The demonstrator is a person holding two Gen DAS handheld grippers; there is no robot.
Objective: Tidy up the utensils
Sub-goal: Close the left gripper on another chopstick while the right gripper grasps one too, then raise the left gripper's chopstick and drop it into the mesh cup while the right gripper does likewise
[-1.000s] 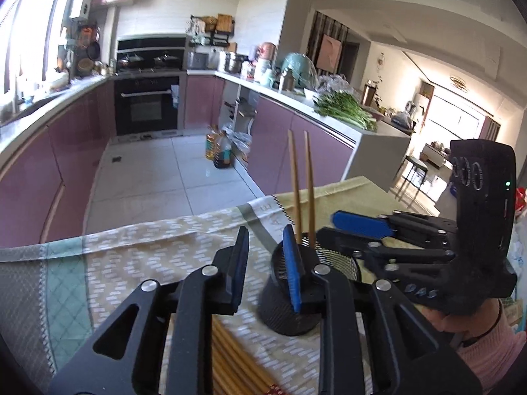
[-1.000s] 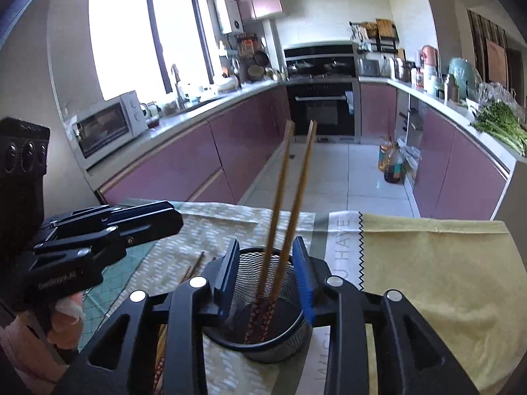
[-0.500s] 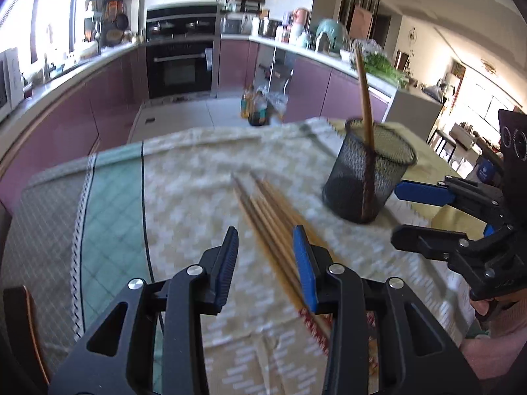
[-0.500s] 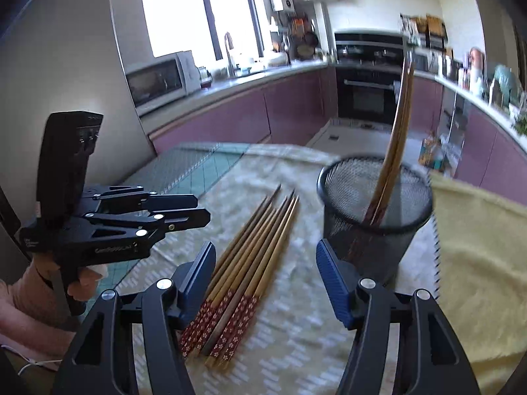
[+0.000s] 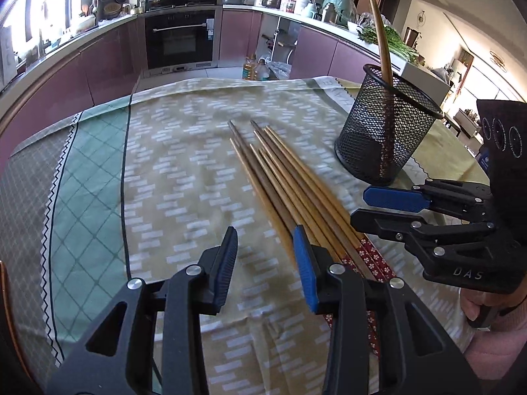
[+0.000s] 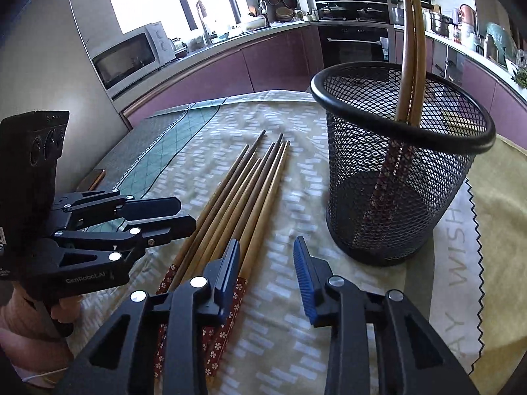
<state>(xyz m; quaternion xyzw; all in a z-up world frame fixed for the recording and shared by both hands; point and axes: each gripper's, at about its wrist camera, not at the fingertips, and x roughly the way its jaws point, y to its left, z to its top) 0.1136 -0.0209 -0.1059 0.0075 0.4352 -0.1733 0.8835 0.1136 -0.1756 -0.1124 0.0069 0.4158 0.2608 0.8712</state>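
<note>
Two grippers hung low over loose wooden chopsticks lying in a bundle on the cloth-covered tabletop.
The left gripper stood with its blue-padded fingers parted and nothing between them, the right-hand pad just at the edge of the bundle; its jaws had just been opening. The right gripper likewise held nothing, fingers apart over bare cloth beside the chopsticks' red flower-patterned ends; its jaws had just been closing. A black wire-mesh cylindrical holder stood upright beside the bundle, with two matching chopsticks leaning inside it, patterned ends down. Each gripper was held in a person's hand.
</note>
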